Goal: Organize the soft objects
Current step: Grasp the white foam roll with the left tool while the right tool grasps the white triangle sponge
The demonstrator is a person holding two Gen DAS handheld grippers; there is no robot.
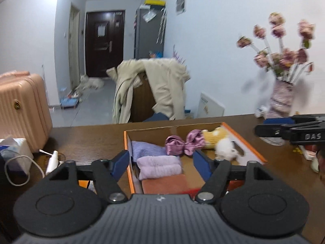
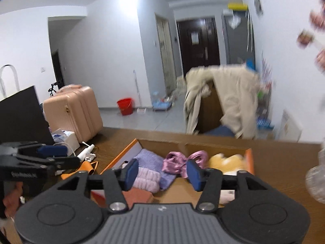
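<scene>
On the brown wooden table (image 1: 91, 136), the left gripper (image 1: 161, 161) hovers with jaws spread and empty over the orange-edged cardboard box (image 1: 246, 149). Inside, left to right: a folded lilac towel (image 1: 159, 166) atop a rust-coloured cloth (image 1: 168, 185), a shiny purple satin bow (image 1: 183, 144), then a yellow-and-white plush toy (image 1: 221, 143) (blurred). The right gripper (image 2: 161, 171), equally spread, holds nothing above the same box.

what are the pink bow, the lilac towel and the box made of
Bow: looks like satin, glossy with bright highlights on its folds. Towel: likely terry or fleece, matte with a fuzzy ribbed surface. Box: cardboard, with plain brown inner walls and an orange outer face.
</scene>
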